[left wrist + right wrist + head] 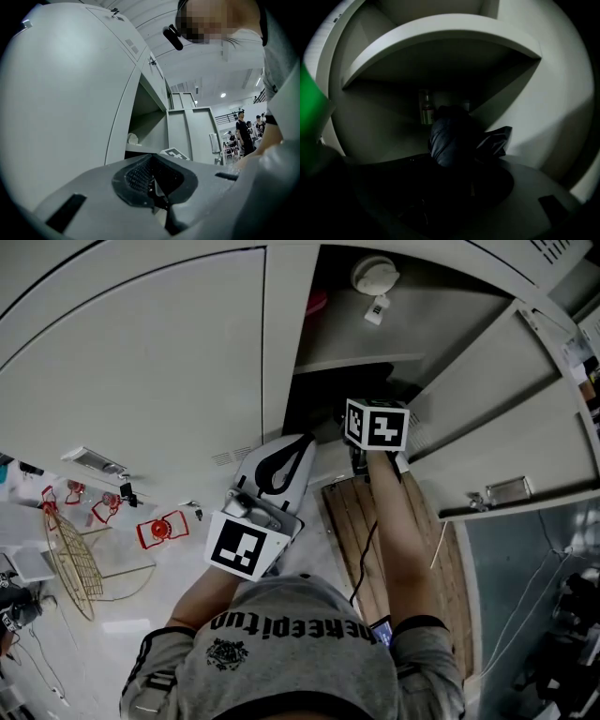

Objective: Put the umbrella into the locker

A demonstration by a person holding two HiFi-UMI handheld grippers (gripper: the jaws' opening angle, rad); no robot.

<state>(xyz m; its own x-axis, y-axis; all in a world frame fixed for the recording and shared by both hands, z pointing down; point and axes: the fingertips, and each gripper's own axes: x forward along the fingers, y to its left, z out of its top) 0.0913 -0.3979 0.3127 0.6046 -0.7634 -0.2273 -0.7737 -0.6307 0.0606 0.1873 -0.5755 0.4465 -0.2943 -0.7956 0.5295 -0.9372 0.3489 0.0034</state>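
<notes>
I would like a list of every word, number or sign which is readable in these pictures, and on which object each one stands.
"keepit", roughly, seen upside down in the head view, on the person's grey shirt; the letters at both ends are unclear.
Left marker cube and right marker cube: black-and-white square codes, no letters.
Label on the bottle deep in the locker: too dark to read.
Papers on the open door: too small to read.
</notes>
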